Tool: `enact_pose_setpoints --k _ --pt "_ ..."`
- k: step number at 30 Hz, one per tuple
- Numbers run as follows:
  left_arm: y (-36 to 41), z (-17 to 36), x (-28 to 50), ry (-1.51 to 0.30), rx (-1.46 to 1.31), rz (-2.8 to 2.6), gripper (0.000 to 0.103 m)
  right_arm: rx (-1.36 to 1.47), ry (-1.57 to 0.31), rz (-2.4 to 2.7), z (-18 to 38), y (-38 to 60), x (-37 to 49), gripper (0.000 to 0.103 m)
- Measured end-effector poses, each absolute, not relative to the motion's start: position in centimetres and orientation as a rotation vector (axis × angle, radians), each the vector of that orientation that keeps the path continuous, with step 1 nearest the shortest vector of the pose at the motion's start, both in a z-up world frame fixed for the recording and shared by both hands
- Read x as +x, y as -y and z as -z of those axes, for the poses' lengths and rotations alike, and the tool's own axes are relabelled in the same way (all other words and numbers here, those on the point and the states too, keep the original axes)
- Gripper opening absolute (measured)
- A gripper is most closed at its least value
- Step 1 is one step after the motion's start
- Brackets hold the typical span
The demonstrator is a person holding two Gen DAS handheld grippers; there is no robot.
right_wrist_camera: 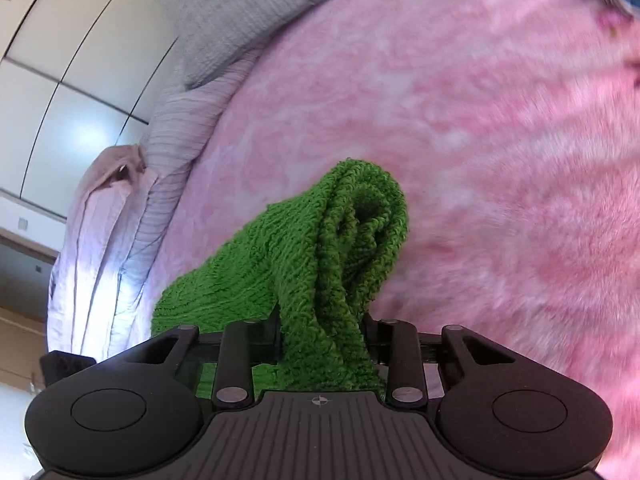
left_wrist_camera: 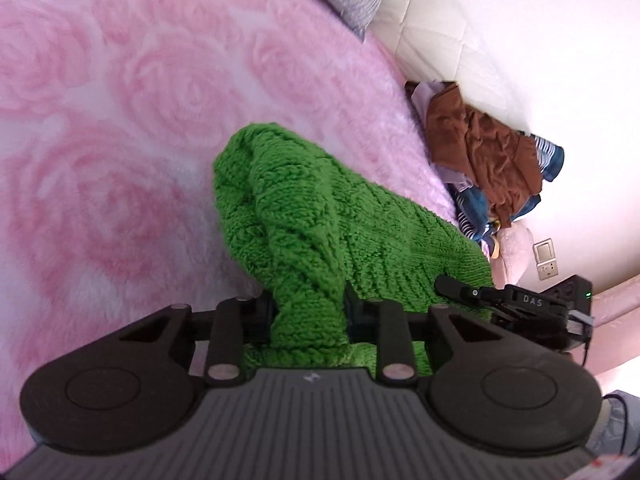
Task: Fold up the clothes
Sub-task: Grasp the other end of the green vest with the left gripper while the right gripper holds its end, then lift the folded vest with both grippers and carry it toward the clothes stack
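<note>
A bright green knitted garment (left_wrist_camera: 288, 208) is bunched up over the pink rose-patterned fleece blanket (left_wrist_camera: 120, 120) on the bed. My left gripper (left_wrist_camera: 308, 316) is shut on a thick fold of it, the knit pinched between both fingers. In the right wrist view the same green garment (right_wrist_camera: 352, 220) rises in a rolled fold over the pink blanket (right_wrist_camera: 480, 140). My right gripper (right_wrist_camera: 322, 336) is shut on another bunch of it. The garment hangs between the two grippers. The right gripper's black housing (left_wrist_camera: 532, 304) shows at the garment's right edge in the left wrist view.
A pile of brown and blue striped clothes (left_wrist_camera: 488, 152) lies at the bed's far right by the cream headboard (left_wrist_camera: 460, 20). A grey pillow (right_wrist_camera: 240, 12) and lilac bedding (right_wrist_camera: 120, 220) sit at the left edge, with a white wardrobe (right_wrist_camera: 60, 60) beyond.
</note>
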State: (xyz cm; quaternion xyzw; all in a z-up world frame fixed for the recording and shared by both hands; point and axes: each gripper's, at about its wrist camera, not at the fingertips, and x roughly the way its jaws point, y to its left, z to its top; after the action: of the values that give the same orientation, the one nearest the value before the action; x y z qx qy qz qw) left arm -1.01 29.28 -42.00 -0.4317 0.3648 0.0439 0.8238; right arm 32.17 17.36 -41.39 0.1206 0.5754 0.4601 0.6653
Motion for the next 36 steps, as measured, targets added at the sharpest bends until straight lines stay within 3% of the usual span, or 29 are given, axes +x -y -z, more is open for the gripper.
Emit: enact_pose_setpoints --k 7,14,26,36 --pt "-25.3 36.8 -10.2 -0.746 -0.95 -0.236 0.024 0.178 -1.347 -1.138 35.6 -17.0 25.9 0.029" --pt "-19.8 28.8 -21.8 -0.725 -1.02 -0.556 0.024 0.112 -1.528 -1.286 31.9 -18.4 19.2 0.029" --pt "-10.2 16.6 -35.8 -0.466 -1.089 -1.07 0.024 -0.168 -1.594 -1.81 23.2 -26.0 8.6 0.029" --pt "-6.8 13.0 -48.2 -0.272 -1.117 -1.356 0.024 -0.429 -1.572 -2.101 20.4 -30.8 -7.2 0.029"
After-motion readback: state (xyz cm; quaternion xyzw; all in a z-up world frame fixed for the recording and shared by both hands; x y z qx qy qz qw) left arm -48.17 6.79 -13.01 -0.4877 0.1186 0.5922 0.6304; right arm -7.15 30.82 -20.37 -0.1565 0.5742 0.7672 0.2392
